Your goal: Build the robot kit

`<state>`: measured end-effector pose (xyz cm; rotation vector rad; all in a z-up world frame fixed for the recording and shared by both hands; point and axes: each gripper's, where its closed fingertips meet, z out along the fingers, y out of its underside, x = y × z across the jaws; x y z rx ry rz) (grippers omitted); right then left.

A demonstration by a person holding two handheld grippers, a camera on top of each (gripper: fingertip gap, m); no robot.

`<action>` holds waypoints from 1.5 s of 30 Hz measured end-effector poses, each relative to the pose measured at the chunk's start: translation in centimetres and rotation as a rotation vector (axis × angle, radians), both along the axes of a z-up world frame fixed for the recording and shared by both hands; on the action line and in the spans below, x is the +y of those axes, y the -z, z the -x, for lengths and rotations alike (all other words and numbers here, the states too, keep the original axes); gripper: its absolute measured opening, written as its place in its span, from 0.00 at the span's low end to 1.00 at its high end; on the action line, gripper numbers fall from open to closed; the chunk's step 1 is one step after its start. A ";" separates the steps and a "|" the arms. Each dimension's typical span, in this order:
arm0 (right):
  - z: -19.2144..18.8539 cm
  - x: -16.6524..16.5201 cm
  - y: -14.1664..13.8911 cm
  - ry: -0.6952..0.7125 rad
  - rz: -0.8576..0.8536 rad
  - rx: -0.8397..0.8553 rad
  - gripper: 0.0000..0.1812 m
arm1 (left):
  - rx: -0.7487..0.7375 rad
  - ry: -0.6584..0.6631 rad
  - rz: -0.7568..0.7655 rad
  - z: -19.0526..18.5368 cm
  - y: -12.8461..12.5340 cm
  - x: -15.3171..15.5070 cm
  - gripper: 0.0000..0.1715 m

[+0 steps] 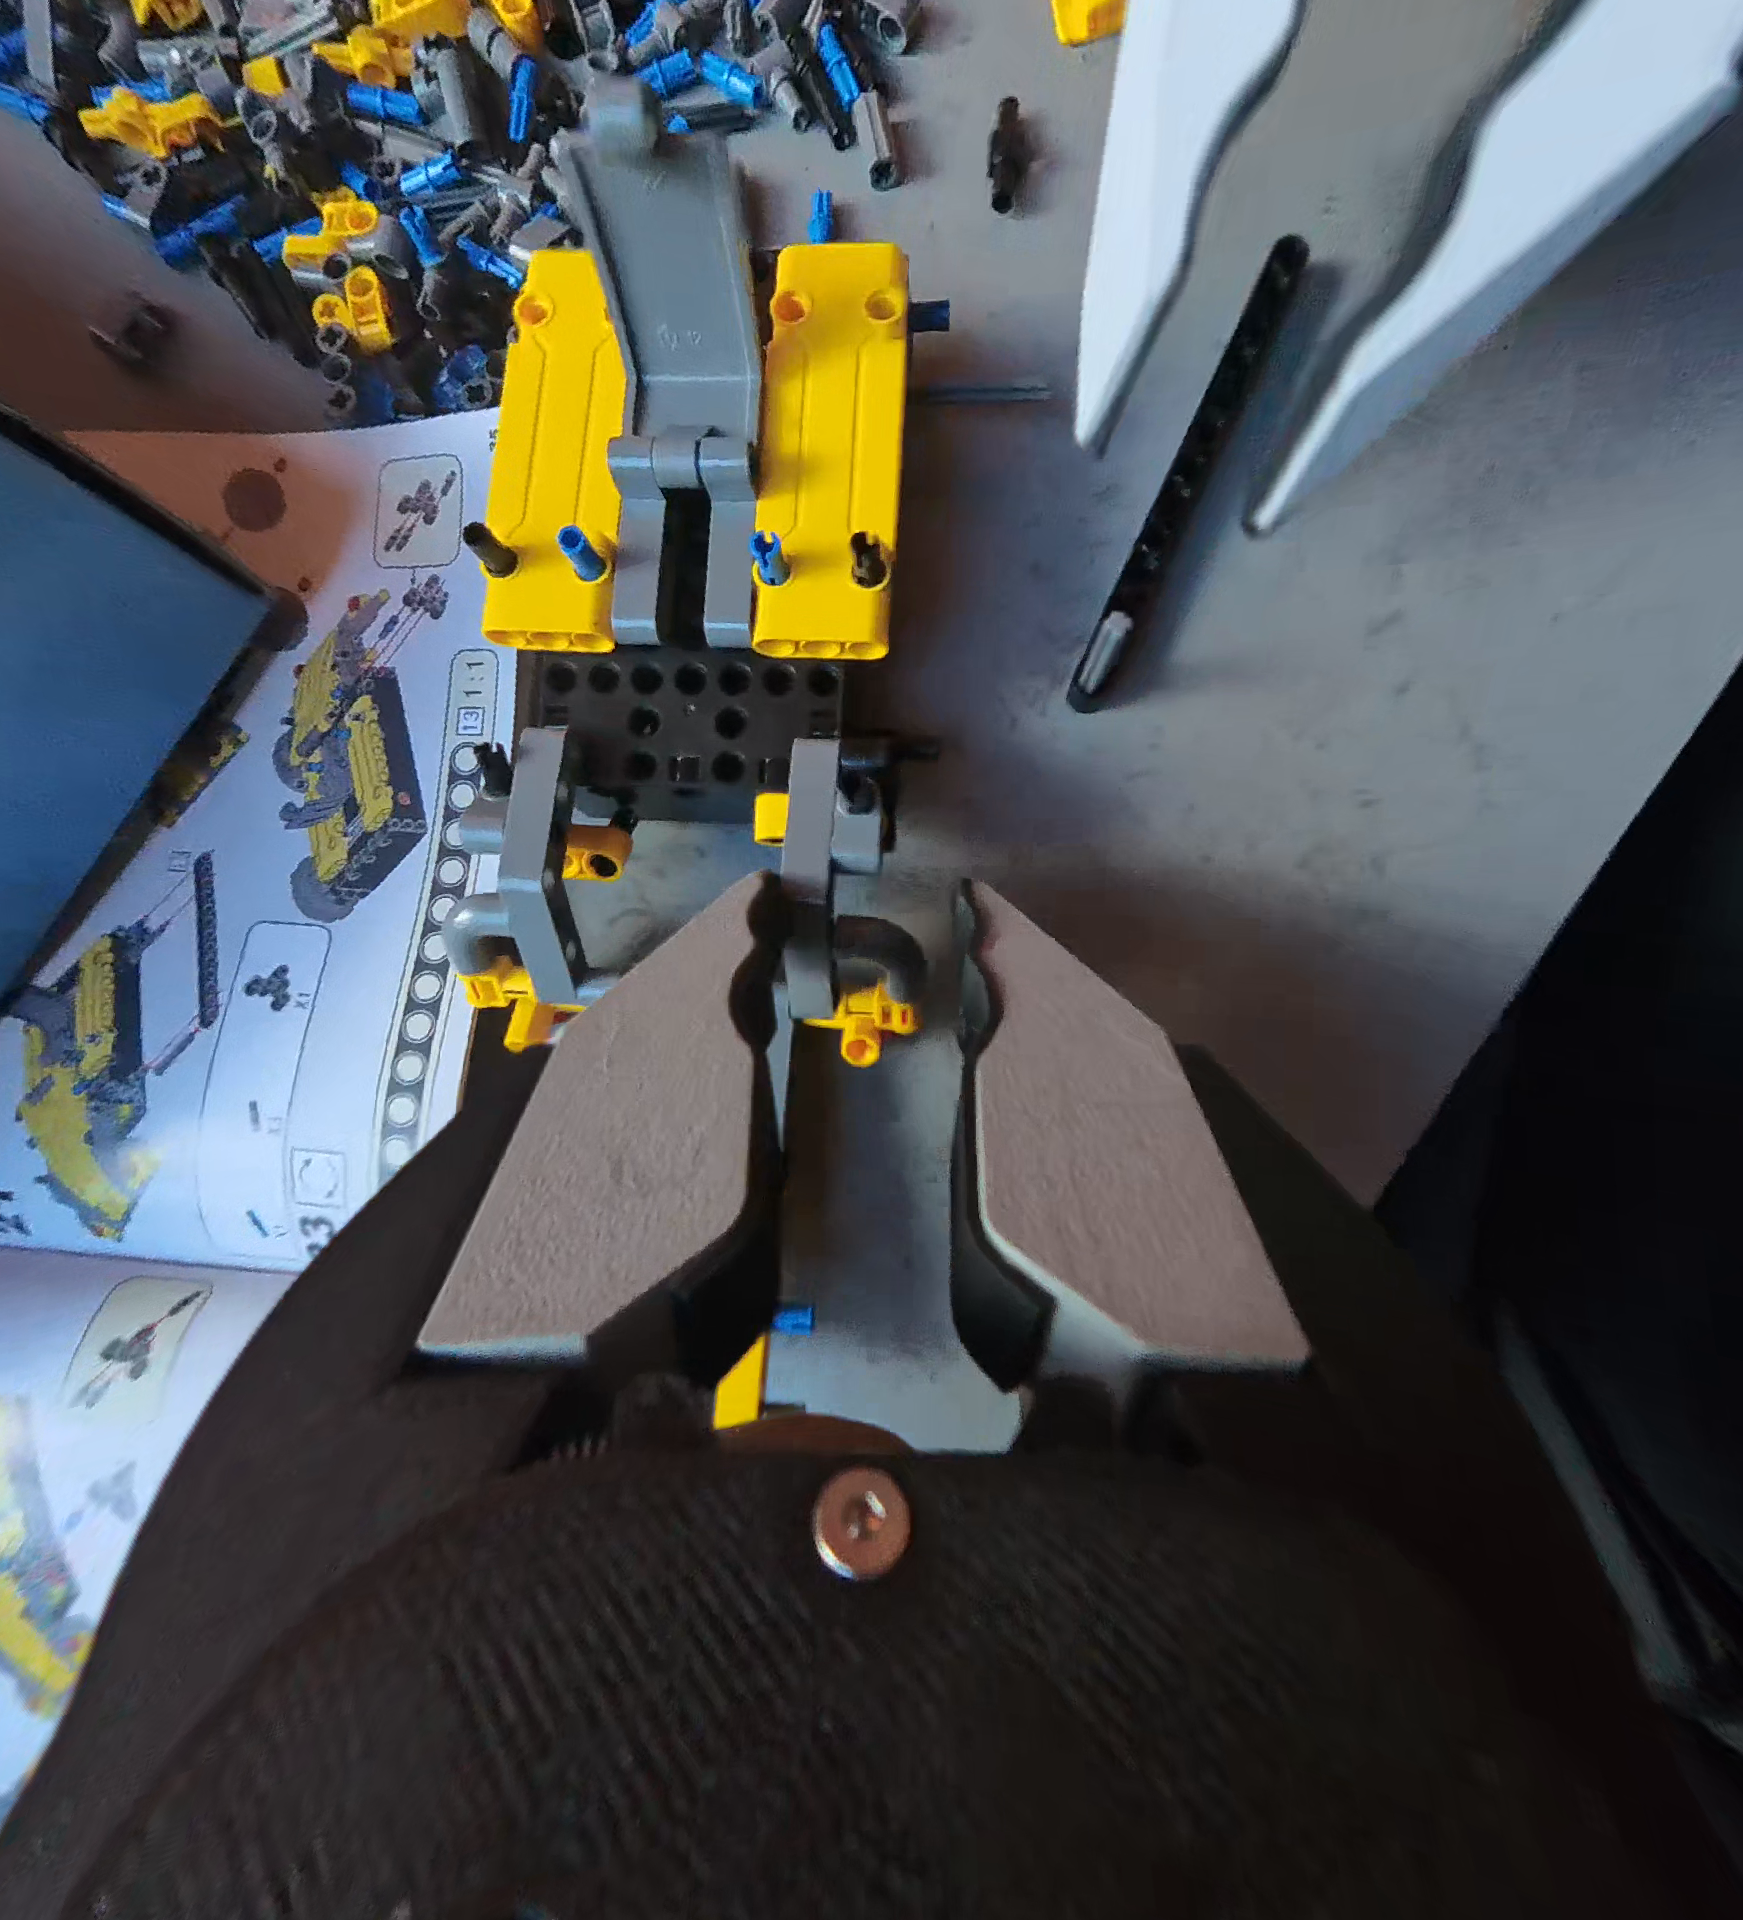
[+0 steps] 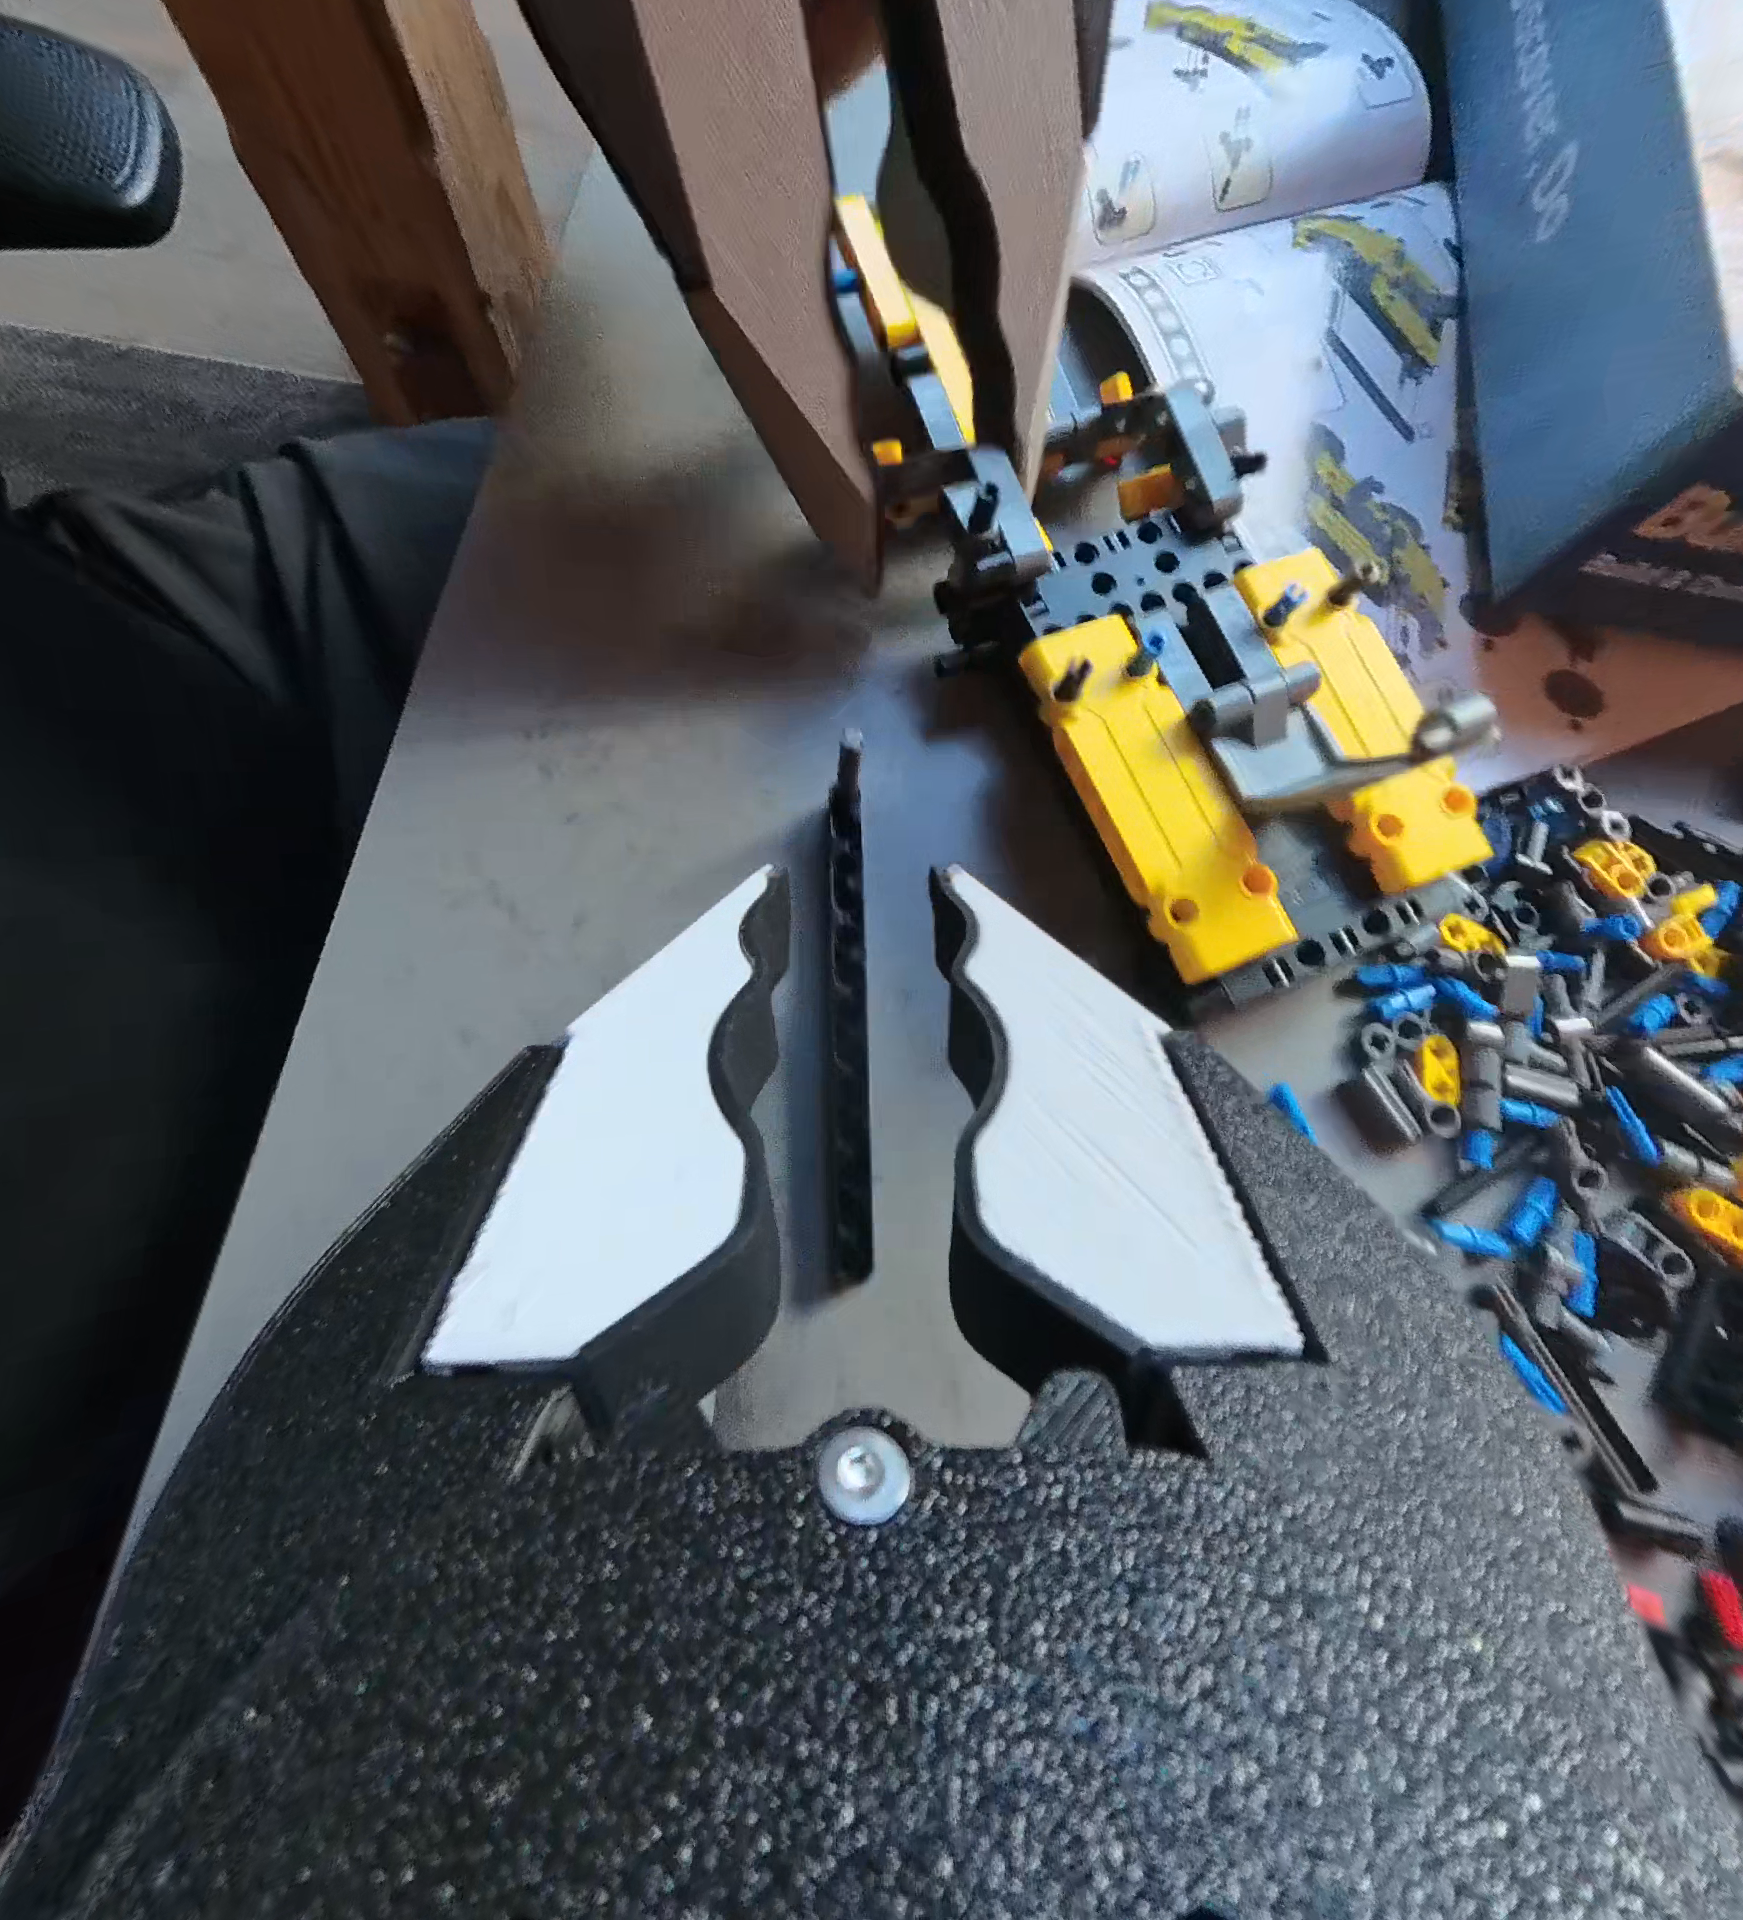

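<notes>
The left gripper [image 1: 862, 894], with 2 brown plastic fingers [image 1: 638, 1122], is closed narrowly on the near grey-and-yellow arm of a partly built yellow, grey and black plastic brick vehicle [image 1: 701, 488] that rests on the grey tabletop [image 1: 1262, 883]; the grey arm piece with its small yellow connector sits right between the finger tips, touching them. From the right wrist view the same brown fingers come down from the far side onto the model's [image 2: 1251, 748] far end. The right gripper [image 2: 859, 883], with 2 white plastic fingers [image 2: 638, 1143], is spread wide and holds nothing; a long black plastic beam with a row of holes [image 2: 849, 1039] lies flat on the table between those fingers, and I cannot tell whether either finger touches it. In the left wrist view that beam [image 1: 1199, 468] lies to the right of the model, well apart from it. A loose heap of small blue, yellow, grey and black plastic pins and connectors [image 1: 347, 156] lies just beyond the model's far end. A printed paper instruction booklet [image 1: 223, 883] lies open to the left of the model, with a dark blue cardboard box [image 1: 46, 665] resting on it.
</notes>
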<state>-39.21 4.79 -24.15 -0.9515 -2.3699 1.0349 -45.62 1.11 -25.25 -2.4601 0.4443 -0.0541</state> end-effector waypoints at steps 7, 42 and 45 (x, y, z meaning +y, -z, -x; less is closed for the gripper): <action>1.7 -2.3 1.3 -0.012 -0.031 0.003 0.08 | -0.079 -0.068 -0.027 -0.5 0.6 0.2 0.14; -0.5 0.9 -0.8 -0.100 -0.325 0.307 0.27 | -0.751 -0.052 0.109 -3.9 -1.6 -4.3 0.10; -0.5 1.6 -1.4 -0.072 -0.278 0.308 0.26 | -0.738 -0.046 0.086 -3.6 -1.8 -3.9 0.10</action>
